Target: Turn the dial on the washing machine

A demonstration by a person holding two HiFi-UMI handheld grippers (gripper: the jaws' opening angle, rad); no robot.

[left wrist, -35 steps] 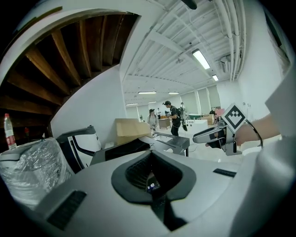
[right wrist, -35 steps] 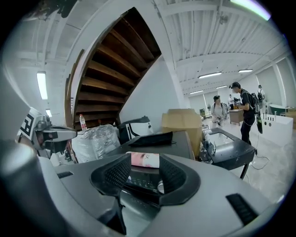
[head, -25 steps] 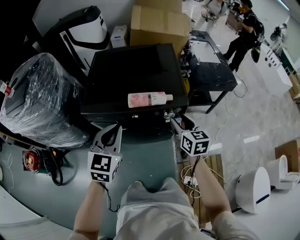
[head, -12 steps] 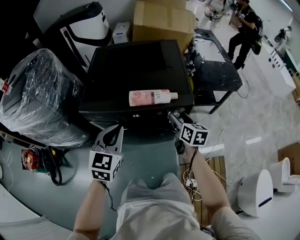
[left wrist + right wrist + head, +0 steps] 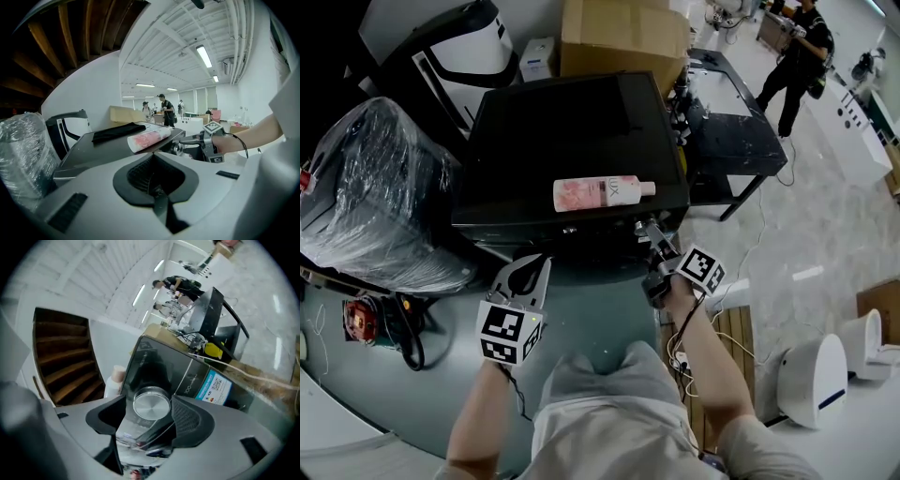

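The black washing machine fills the middle of the head view, with a pink bottle lying on its lid. Its round silver dial sits on the front panel at the right corner. My right gripper is at that corner, its jaws opening on either side of the dial, a thin gap at the left pad. The left gripper hangs shut and empty before the machine's front, left of the right one. From the left gripper view I see the bottle and the right gripper at the dial.
A plastic-wrapped bulky item stands to the left, a cardboard box behind the machine. A black table is close on the right, with a person beyond it. Wooden pallet and white device lie at lower right.
The right gripper has rolled at the dial, its marker cube swinging right and up, and its jaws have spread. The left gripper has stayed put.
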